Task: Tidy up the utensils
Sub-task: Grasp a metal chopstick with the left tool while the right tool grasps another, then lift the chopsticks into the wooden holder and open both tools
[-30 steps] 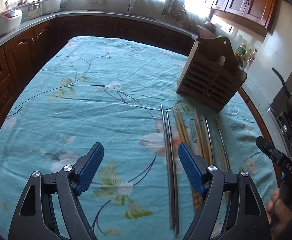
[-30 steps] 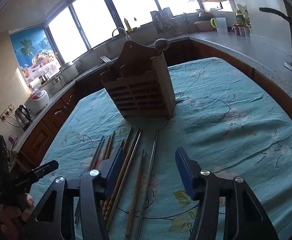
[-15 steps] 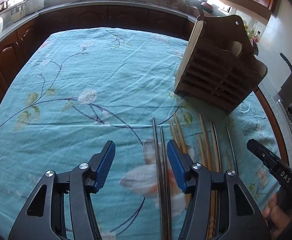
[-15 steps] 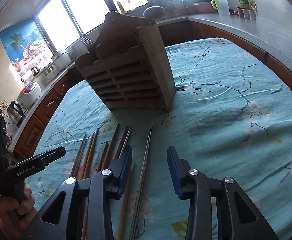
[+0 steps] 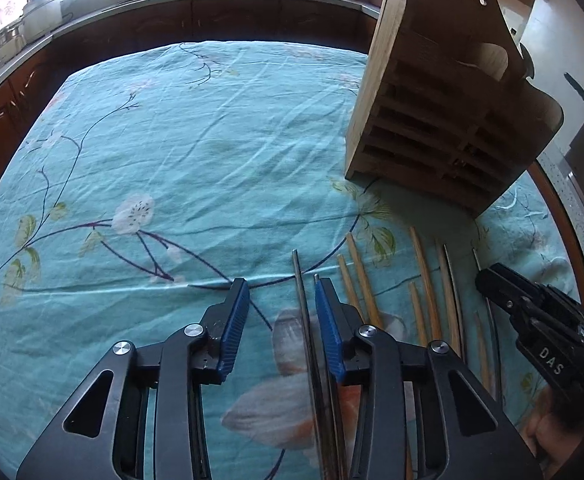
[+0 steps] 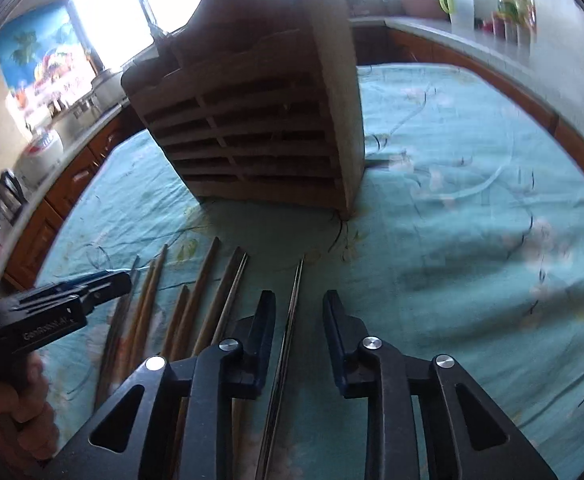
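Note:
Several chopsticks lie side by side on the teal floral cloth [image 5: 172, 152], in front of a slatted wooden utensil holder [image 5: 431, 120] that also shows in the right wrist view [image 6: 260, 128]. My left gripper [image 5: 280, 292] is open and low over the cloth; a metal chopstick [image 5: 301, 300] lies between its blue pads, close to the right pad. Wooden chopsticks [image 5: 423, 276] lie to its right. My right gripper [image 6: 297, 304] is open, with another metal chopstick [image 6: 292, 312] between its fingers. Wooden chopsticks [image 6: 200, 292] lie to its left. Neither gripper grips anything.
Dark wooden cabinets and a grey counter [image 5: 92, 12] ring the table. A rice cooker [image 6: 38, 152] stands on the counter at left. Bottles and a green-handled cup [image 6: 455, 4] stand on the far right counter. The right gripper's body [image 5: 539, 328] shows in the left wrist view.
Both grippers have moved forward and down toward the chopsticks and the holder. Both jaws have narrowed, and each now straddles a metal chopstick.

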Tool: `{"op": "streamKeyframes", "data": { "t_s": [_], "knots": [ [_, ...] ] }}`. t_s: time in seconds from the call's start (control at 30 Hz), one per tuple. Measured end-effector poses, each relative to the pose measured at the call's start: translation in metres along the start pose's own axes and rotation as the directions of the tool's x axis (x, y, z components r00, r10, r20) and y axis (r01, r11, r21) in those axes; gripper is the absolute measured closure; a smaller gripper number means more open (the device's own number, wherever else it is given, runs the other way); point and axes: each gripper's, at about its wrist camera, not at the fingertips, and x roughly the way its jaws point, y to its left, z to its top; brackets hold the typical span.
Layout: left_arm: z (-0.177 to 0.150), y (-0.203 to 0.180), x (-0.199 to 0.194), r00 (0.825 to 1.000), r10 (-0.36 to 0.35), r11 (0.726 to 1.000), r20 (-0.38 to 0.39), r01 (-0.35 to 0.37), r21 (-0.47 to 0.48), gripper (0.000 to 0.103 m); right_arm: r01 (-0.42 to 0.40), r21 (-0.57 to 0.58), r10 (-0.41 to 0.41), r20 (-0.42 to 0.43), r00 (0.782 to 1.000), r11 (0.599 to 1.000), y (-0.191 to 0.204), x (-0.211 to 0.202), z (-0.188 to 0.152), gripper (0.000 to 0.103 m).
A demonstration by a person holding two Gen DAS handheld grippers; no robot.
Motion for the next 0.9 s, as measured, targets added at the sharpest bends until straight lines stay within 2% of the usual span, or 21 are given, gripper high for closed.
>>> {"op": "streamKeyframes", "data": {
  "t_s": [0.1,0.17,0.2,0.27,0.37,0.53,0.7,0.9],
  "knots": [
    [0.003,-0.009,0.003,1.0,0.004,0.999,0.0,-0.004,0.037,0.076,0.033,-0.048,-0.033,-0.004,0.999,0.998,0.008,0.006,0.005,0.08],
    [-0.001,-0.021,0.004,0.997,0.069,0.991,0.021,-0.071,0.116,0.084,0.069,-0.079,-0.069,0.004,0.998,0.995,0.012,0.009,0.005,0.088],
    [-0.001,-0.025,0.005,0.997,0.072,0.988,0.026,-0.075,0.132,0.091,0.079,-0.086,-0.079,0.008,0.997,0.993,0.013,0.009,0.004,0.092],
    [-0.002,-0.023,0.003,0.998,0.055,0.991,0.02,-0.057,0.121,0.097,0.073,-0.081,-0.073,0.008,0.997,0.994,0.011,0.008,0.004,0.097],
    [-0.003,-0.01,-0.001,1.0,-0.003,0.999,0.001,0.003,0.049,0.099,0.02,-0.025,-0.02,0.001,1.0,0.999,0.002,0.003,0.002,0.099],
    [-0.013,0.005,-0.033,0.996,-0.079,0.996,0.053,0.081,-0.038,0.099,-0.077,0.041,0.075,0.041,0.996,0.996,-0.006,-0.031,0.002,0.099],
    [-0.025,0.011,-0.087,0.979,-0.143,0.986,0.144,0.154,-0.07,0.099,-0.156,0.062,0.148,0.114,0.982,0.986,-0.009,-0.08,0.002,0.099],
    [-0.035,0.016,-0.138,0.958,-0.182,0.976,0.222,0.203,-0.077,0.099,-0.194,0.04,0.183,0.196,0.963,0.98,0.0,-0.129,0.0,0.099]
  ]
}}
